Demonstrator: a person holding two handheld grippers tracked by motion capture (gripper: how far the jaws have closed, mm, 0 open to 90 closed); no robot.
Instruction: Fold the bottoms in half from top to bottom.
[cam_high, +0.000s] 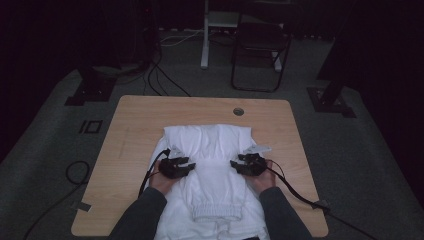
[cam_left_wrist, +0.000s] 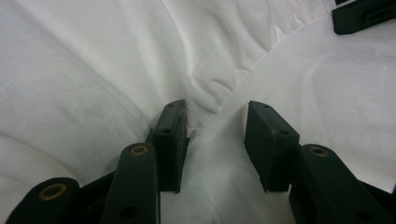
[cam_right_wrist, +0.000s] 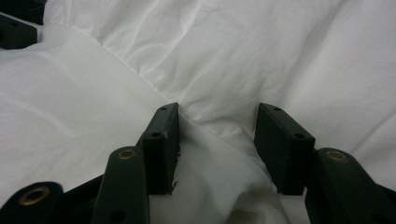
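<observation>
Folding looks partly done, by my reckoning — the white garment (cam_high: 212, 170) lies spread on the wooden bench (cam_high: 135, 125), a narrow panel with a gathered elastic hem laid down its middle toward the person's edge, and the sides not yet brought in. On the left, the left gripper (cam_high: 189, 165) sits low on the cloth at that panel's edge; in the left gripper view its jaws stand parted, a raised ridge of fabric (cam_left_wrist: 210, 105) between them but not pinched. Across the panel, the right gripper (cam_high: 234, 163) mirrors it from the other side, jaws likewise apart, with a soft fold (cam_right_wrist: 219, 121) rising in the gap and nothing clamped. What seems left is to close on those edges and carry them over. The garment itself is plain white, soft and creased, with fine pleats fanning near the far end — some of it hangs off the near edge of the bench.
</observation>
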